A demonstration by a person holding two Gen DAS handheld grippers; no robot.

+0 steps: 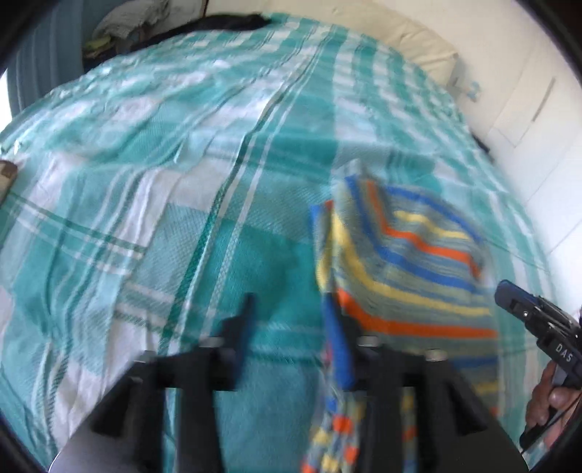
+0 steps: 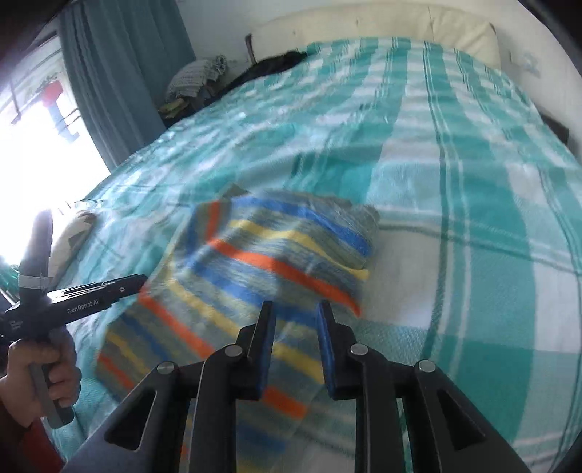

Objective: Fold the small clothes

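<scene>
A striped cloth (image 1: pixel 411 276) in blue, yellow, orange and grey lies partly folded on the teal and white checked bedspread (image 1: pixel 182 182). My left gripper (image 1: pixel 294 316) stands open. A strip of the cloth hangs along its right finger, and only bedspread shows between the pads. The right gripper (image 1: pixel 509 294) sits at the cloth's right edge. In the right wrist view the striped cloth (image 2: pixel 276 254) spreads under my right gripper (image 2: pixel 296 320), whose pads stand a narrow gap apart just above it, not pressing on it. The left gripper (image 2: pixel 134 282), held by a hand, touches the cloth's left edge.
A cream headboard (image 2: pixel 400 29) runs along the far end of the bed. A dark garment (image 2: pixel 280 60) and a pile of clothes (image 2: pixel 196 80) lie at the far corner by a teal curtain (image 2: pixel 127 54). A bright window is at the left.
</scene>
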